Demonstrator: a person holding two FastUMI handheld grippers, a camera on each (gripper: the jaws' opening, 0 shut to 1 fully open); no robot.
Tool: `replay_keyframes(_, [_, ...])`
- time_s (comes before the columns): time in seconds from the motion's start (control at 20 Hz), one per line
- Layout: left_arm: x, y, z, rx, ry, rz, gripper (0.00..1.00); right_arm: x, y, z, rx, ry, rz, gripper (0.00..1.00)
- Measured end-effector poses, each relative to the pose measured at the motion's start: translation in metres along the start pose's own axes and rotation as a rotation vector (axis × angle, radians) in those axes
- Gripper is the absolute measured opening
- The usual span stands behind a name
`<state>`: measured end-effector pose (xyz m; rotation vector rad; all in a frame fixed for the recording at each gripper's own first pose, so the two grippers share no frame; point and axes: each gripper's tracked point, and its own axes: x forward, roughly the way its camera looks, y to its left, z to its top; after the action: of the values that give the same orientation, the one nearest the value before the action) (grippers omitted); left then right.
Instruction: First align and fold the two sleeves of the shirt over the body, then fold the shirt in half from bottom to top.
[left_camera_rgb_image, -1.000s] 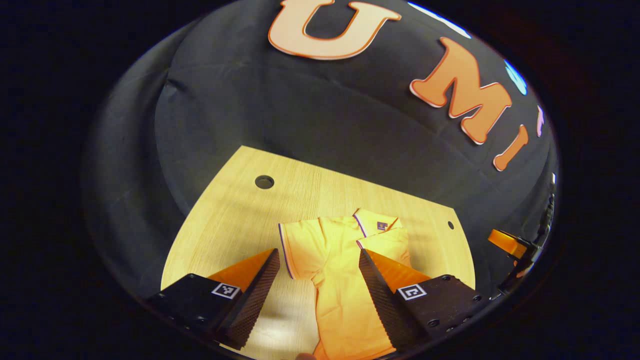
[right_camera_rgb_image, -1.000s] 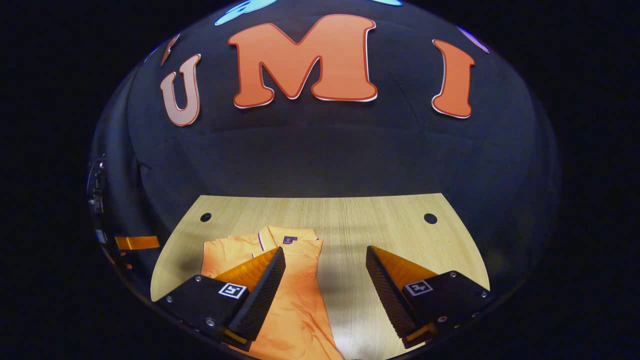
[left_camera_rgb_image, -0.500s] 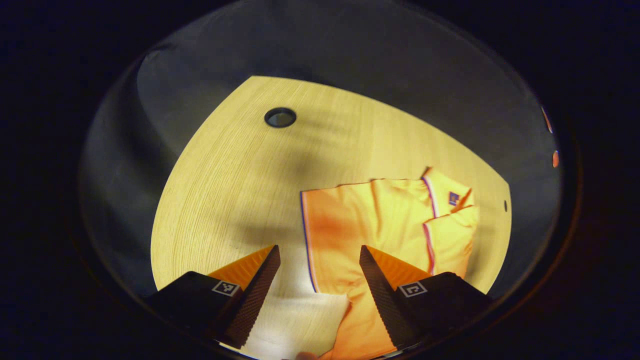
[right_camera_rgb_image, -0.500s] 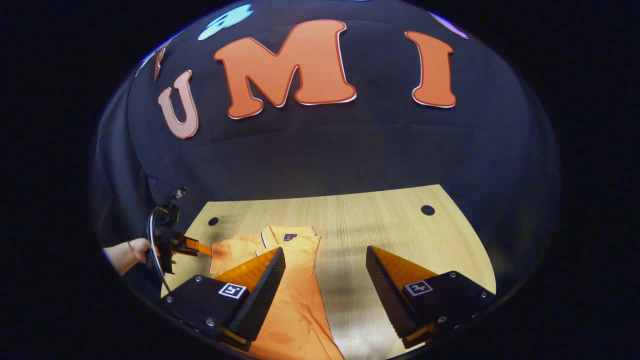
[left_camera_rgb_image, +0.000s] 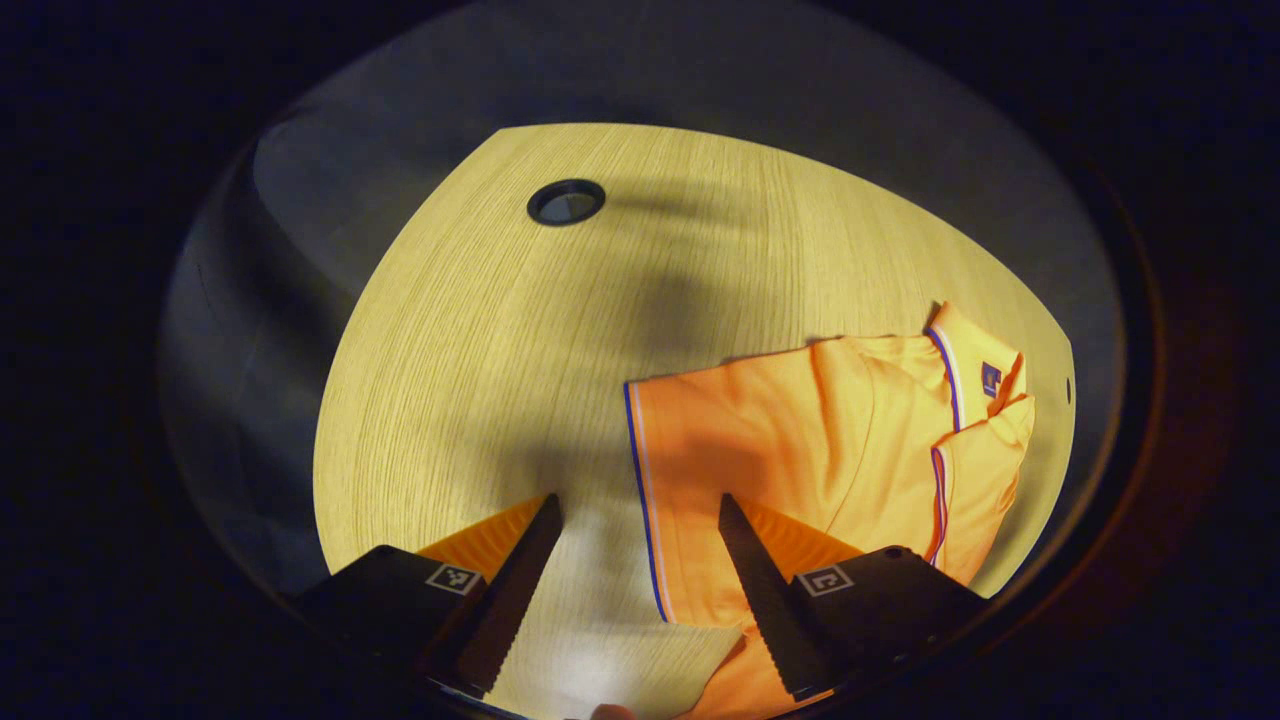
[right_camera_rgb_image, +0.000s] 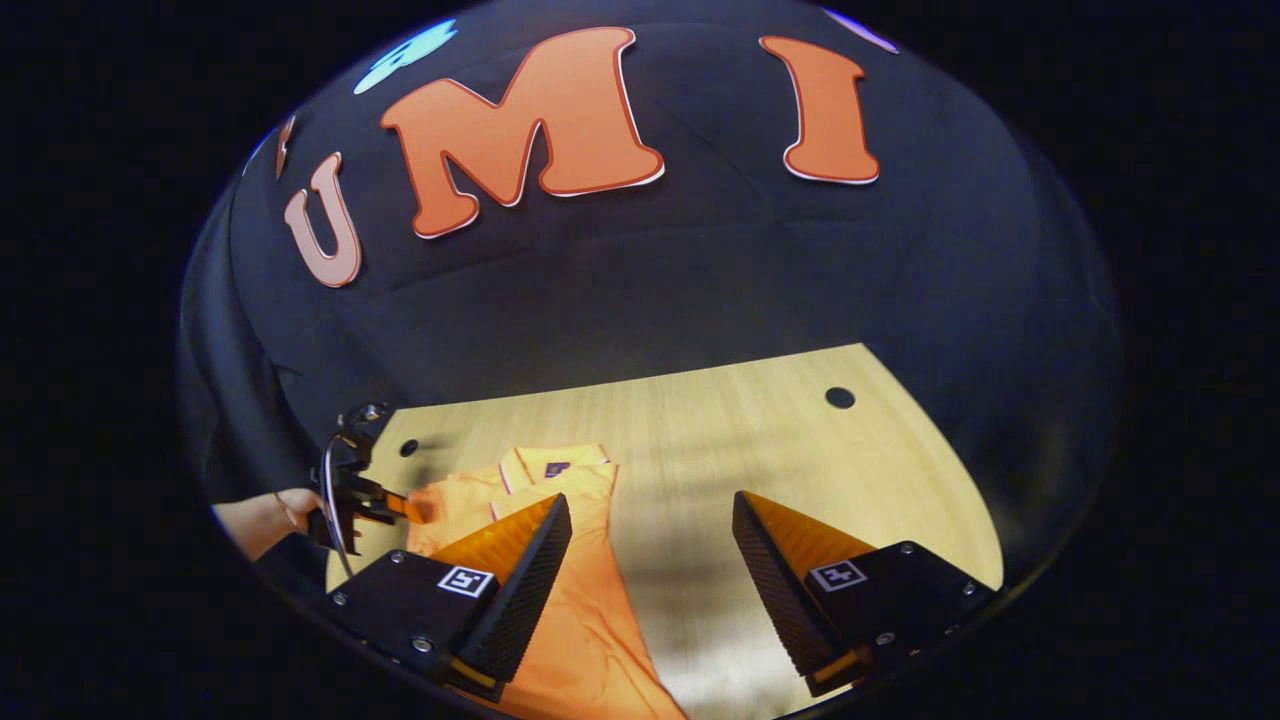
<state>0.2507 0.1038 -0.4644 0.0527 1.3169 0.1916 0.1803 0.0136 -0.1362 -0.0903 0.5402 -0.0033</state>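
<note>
Both grippers spread over the orange shirt on the worktop.

In the left gripper view we see the left gripper (left_camera_rgb_image: 635, 545) with jaws wide, holding nothing, straddling the striped cuff of the sleeve (left_camera_rgb_image: 700, 470); beyond the right jaw lies the collar (left_camera_rgb_image: 975, 365), and a grommet hole (left_camera_rgb_image: 566, 201) sits far ahead on the worktop (left_camera_rgb_image: 480, 350). The right gripper view adds a hand (right_camera_rgb_image: 262, 518) holding that gripper; the right gripper (right_camera_rgb_image: 650, 545) gapes wide, the shirt (right_camera_rgb_image: 585, 620) running under its left jaw, folded narrow.
</note>
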Motion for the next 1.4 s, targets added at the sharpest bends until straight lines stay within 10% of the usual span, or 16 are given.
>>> replay_keyframes(0.35, [-0.001,0.001,-0.002,-0.019,-0.042,0.002,0.99,-0.004,-0.001,0.008,-0.028,-0.040,-0.015,0.99])
replay_keyframes(0.55, [-0.003,-0.008,-0.001,-0.019,-0.075,-0.039,0.50,-0.007,-0.005,0.005,-0.014,-0.036,-0.007,0.99])
replay_keyframes(0.6, [-0.002,-0.008,-0.002,-0.032,-0.080,-0.030,0.17,-0.008,-0.007,0.003,-0.015,-0.035,-0.011,0.99])
replay_keyframes(0.65, [-0.003,-0.007,-0.001,-0.034,-0.088,-0.024,0.09,-0.010,-0.009,0.002,-0.015,-0.036,-0.015,0.99])
replay_keyframes(1.4, [-0.091,-0.064,0.008,0.188,-0.213,0.018,0.01,-0.044,-0.029,0.012,-0.029,-0.109,0.010,0.99])
